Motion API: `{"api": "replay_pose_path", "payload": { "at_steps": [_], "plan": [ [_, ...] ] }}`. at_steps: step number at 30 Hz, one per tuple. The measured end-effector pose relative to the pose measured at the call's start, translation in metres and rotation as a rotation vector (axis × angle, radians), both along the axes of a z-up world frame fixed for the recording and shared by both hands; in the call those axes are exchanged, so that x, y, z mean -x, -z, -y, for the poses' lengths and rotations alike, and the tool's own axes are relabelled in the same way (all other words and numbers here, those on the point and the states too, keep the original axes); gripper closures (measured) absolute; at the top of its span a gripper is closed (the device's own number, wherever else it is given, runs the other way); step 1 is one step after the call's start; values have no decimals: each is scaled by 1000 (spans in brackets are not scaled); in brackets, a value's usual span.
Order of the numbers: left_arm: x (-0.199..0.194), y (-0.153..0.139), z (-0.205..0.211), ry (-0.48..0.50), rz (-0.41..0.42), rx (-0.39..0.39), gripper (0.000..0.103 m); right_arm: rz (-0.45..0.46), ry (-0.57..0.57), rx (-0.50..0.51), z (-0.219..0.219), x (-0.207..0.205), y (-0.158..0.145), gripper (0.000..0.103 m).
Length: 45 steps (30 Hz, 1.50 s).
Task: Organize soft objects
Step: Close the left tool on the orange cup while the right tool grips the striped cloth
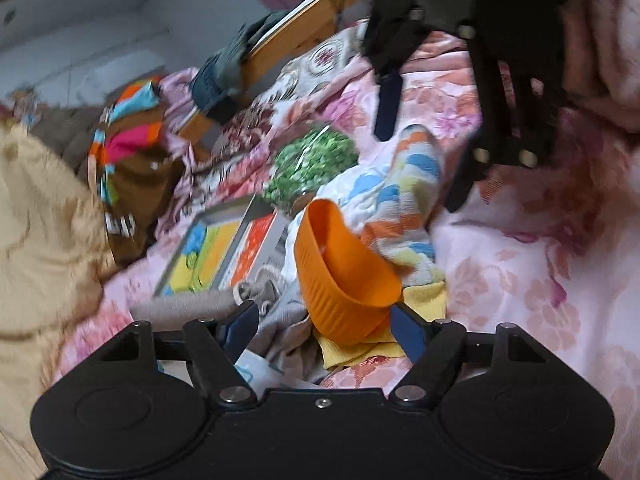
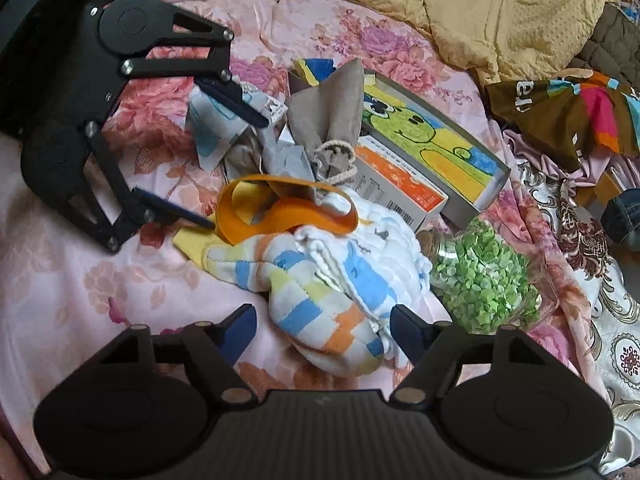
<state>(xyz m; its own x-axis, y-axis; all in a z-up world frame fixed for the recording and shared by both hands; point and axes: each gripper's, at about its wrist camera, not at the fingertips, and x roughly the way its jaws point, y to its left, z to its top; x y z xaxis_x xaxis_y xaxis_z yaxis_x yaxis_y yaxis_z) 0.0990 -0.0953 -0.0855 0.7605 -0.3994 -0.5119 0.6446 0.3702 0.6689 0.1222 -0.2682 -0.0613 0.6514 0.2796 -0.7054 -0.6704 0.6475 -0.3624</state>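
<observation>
Both sets of jaws stand released. The right gripper straddles the striped towel; lower it and pinch a thick fold. Keep the left gripper clear of the orange bowl.

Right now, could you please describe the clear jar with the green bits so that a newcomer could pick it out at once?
Start from the pink floral bedspread and find the heap of things at its middle. At the heap's edge, beside the striped towel and below the picture box, lies the jar on its side. It alone is see-through, packed with bright green chips.
</observation>
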Motion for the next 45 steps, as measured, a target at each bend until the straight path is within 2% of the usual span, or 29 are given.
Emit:
{"api": "replay_pose_path", "payload": {
  "at_steps": [8,14,19,22,24,27,30,35,39,45],
  "plan": [
    [-5,14,17,79,44,-68,32,-1,-2,2,-1,-1,3,39],
    [-7,25,23,161,121,-172,48,8,-3,8,-3,2,5,44],
    [-4,31,16,170,156,-190,48,2,-3,13,-3,0,9,44],
    [-4,33,18,142,155,-181,49,-8,-10,19,-6,-1,11,54],
    [-4,31,20,128,144,-172,61,-10,-15,26,-7,0,12,70],
    [-4,21,19,94,89,-123,67,-1,-13,16,-7,1,9,81],
    [-8,6,13,28,18,-37,72,7,-4,-10,-5,5,2,87],
    [-15,-21,-6,-102,-154,169,81,-8,14,-47,-1,12,-11,90],
    [-18,-34,-19,-197,-272,315,83,-28,40,-114,6,17,-27,90],
    [-19,-52,-37,-268,-395,492,84,-32,85,-237,14,23,-55,91]
  ]
}}
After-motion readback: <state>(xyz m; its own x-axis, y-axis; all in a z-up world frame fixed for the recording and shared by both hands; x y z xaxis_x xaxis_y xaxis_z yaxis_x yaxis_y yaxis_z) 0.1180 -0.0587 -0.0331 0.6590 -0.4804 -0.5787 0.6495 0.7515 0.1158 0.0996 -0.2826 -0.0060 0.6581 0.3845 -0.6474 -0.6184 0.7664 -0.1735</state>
